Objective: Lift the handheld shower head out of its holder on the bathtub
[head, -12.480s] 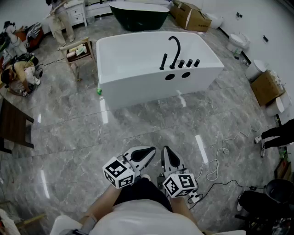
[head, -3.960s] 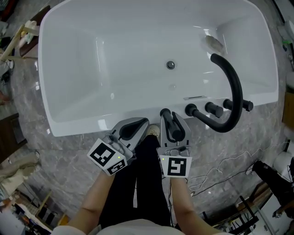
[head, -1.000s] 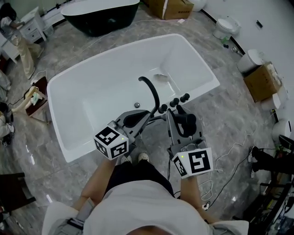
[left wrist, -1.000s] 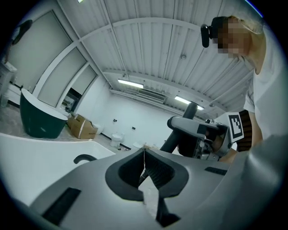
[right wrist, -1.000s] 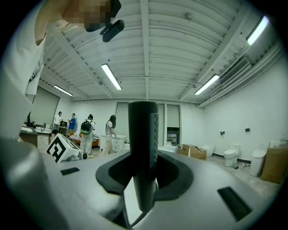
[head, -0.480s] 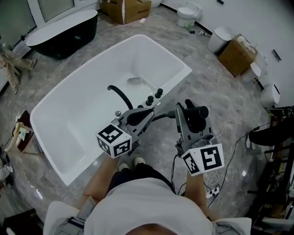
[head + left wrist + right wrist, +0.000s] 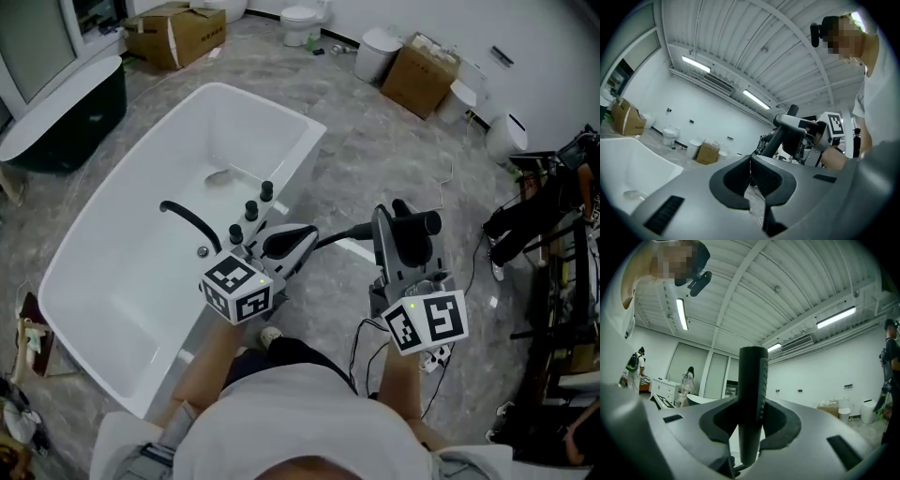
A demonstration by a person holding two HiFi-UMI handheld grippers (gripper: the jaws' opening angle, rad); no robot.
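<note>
Distance grows between the black cylindrical handheld shower head (image 7: pixel 422 224) and the white bathtub (image 7: pixel 305 155). Clamped in the right gripper (image 7: pixel 398 227), it now hangs right of centre over grey floor (image 7: pixel 375 159), black hose (image 7: pixel 349 234) trailing back. The left gripper (image 7: pixel 291 240) is closed and empty. The lift looks done.

Grey marble floor (image 7: pixel 375 155): covers the whole room. Dark freestanding tub (image 7: pixel 66 112): far left, beside the window. Cardboard box (image 7: pixel 178 33): upper left. Second cardboard box (image 7: pixel 420 64): upper right. White toilet (image 7: pixel 302 17): between both boxes, top edge.
</note>
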